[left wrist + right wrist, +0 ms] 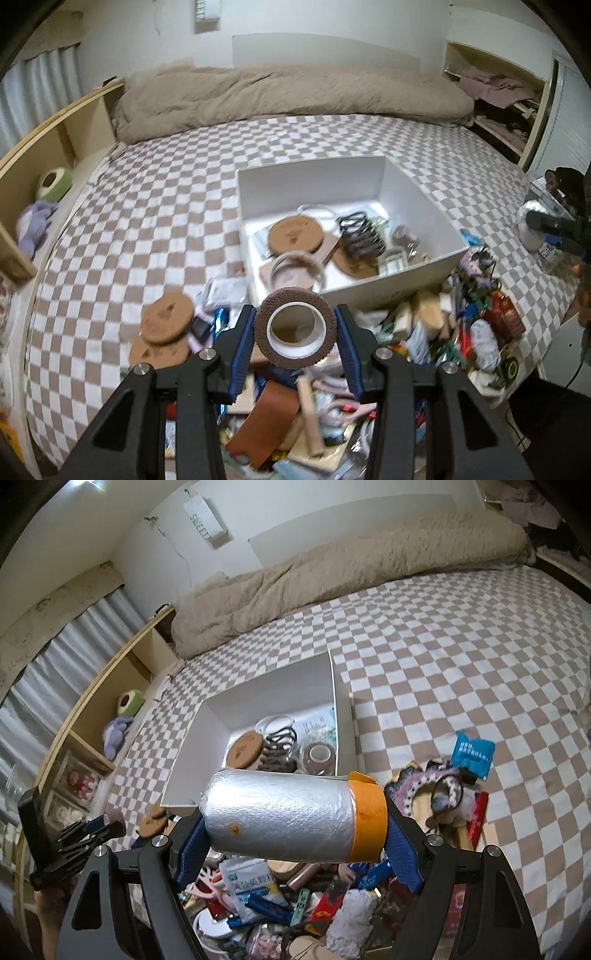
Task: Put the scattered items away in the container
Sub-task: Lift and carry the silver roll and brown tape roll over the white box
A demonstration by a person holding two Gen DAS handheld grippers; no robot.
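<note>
Fingers (240,343) on the left gripper (295,332) are squeezed onto a brown tape roll (295,326), held up over the clutter pile (461,325) just short of the white box (424,206). Right gripper (295,834) has its jaws wide but clamped on a fat silver film roll with an orange end (291,816), also held over the mess, box (207,734) beyond it on the checkered bed (461,657).

"SWEET" on wall sign (204,518) (hung tilted)
</note>
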